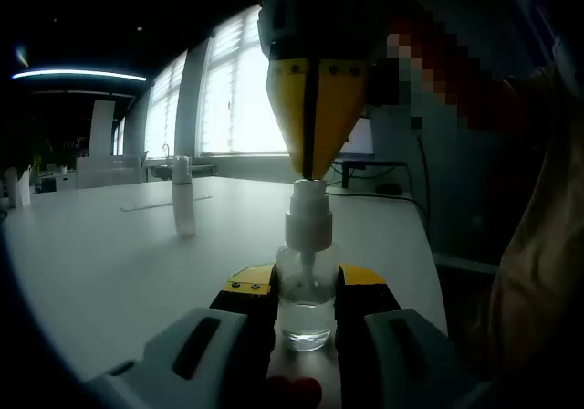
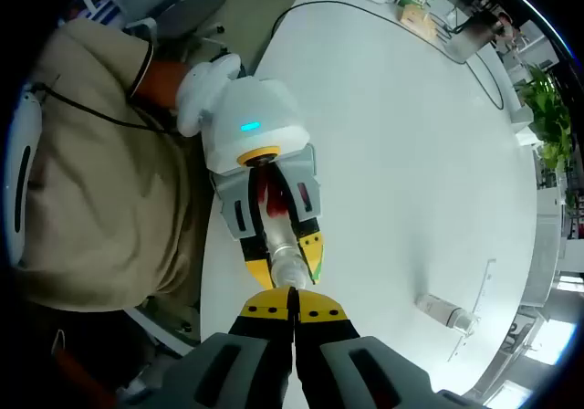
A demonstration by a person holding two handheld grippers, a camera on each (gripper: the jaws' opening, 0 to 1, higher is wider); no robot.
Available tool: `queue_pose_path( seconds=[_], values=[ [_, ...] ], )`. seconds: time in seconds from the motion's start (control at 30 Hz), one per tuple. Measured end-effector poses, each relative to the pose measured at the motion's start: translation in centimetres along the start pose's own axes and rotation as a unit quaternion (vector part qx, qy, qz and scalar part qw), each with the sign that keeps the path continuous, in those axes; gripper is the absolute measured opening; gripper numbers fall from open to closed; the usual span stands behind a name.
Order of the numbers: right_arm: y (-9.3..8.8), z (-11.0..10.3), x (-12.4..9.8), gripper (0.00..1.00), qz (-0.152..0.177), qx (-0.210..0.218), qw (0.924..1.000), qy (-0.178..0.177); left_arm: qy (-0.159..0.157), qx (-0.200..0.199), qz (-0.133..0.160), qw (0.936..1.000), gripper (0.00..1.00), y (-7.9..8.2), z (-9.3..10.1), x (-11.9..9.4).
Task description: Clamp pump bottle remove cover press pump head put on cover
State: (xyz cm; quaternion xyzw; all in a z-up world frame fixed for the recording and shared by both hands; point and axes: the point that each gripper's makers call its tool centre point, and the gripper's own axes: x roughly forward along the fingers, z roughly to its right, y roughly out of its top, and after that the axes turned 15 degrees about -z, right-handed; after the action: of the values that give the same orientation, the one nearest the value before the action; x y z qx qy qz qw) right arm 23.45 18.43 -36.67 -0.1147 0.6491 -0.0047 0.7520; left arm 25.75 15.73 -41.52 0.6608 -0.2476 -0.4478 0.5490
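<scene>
A small clear pump bottle [image 1: 306,316] with a white pump head [image 1: 307,210] stands upright on the white table [image 1: 109,263]. My left gripper [image 1: 306,281] is shut on the bottle's body. My right gripper [image 1: 310,164] comes down from above, jaws shut, its yellow tips touching the top of the pump head. In the right gripper view my right gripper [image 2: 292,310] points down at the bottle [image 2: 283,265] clamped by the left gripper [image 2: 287,261]. The clear cover [image 1: 183,206] stands alone on the table to the left, and shows as the cover [image 2: 447,315] at lower right.
A thin flat strip [image 1: 164,204] lies beside the cover. A person in a beige top [image 2: 100,181] sits at the table's near edge [image 2: 212,272]. Boxes and small items [image 2: 415,3] sit at the table's far end. Bright windows [image 1: 237,99] lie behind.
</scene>
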Motion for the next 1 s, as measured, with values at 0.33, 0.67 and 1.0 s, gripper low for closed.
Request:
queue_pose_path(
  seconds=[0.33,0.67,1.0],
  values=[
    [-0.02,-0.08,0.02,0.00,0.003,-0.002,1.0000,0.002,0.000,0.000,0.000,1.0000,0.15,0.01,0.01,0.00],
    [-0.18,0.13,-0.55,0.00,0.006,-0.005,1.0000,-0.005,0.000,0.000,0.000,1.0000,0.15,-0.01,-0.08,0.01],
    [-0.09,0.10,-0.68,0.00,0.007,-0.015,0.9997,-0.018,-0.001,0.000,0.000,1.0000,0.15,-0.01,-0.08,0.02]
  ],
)
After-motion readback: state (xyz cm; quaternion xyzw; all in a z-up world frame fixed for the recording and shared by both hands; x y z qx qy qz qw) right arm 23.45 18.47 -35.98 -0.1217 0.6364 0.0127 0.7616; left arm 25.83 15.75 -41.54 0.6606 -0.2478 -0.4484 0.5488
